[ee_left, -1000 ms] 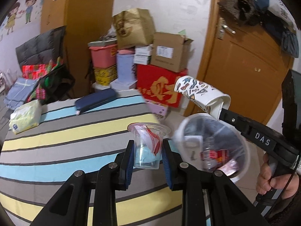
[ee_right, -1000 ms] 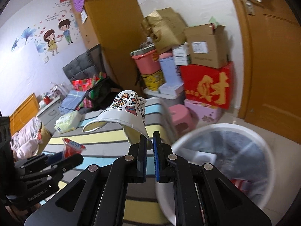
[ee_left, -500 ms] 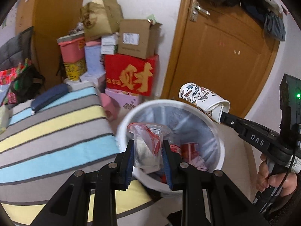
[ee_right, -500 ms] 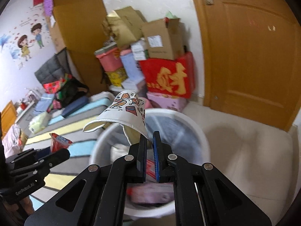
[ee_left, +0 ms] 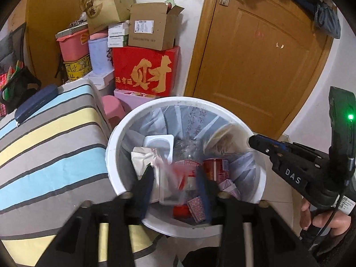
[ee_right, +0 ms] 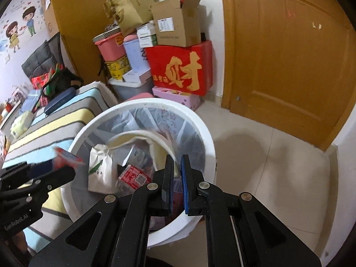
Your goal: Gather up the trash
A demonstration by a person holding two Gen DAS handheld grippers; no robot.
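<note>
**Op:** Entry. My left gripper is over the bin, near its front rim, with its jaws opening. The plastic cup sits between the pads, blurred, and I see gaps on both sides, so I read it as let go.

**Obs:** And the right?

**Op:** My right gripper is over the bin's right side, jaws all but closed. The paper cup is just ahead of the tips, inside the rim. It's smeared, so I can't say whether its wall is pinched or free.

**Obs:** Risks?

**Op:** In my judgement:
- The plastic cup drops close to the front rim and could clip it and tip out onto the floor.
- The wrapper inside it could spill.
- If the paper cup is pinched, pulling the hand back drags it out of the bin.

**Obs:** Bin contents?

**Op:**
- A grey liner.
- A white tray and a clear bottle.
- A red can and crumpled paper.

It's roughly half full, so there's room.
</note>
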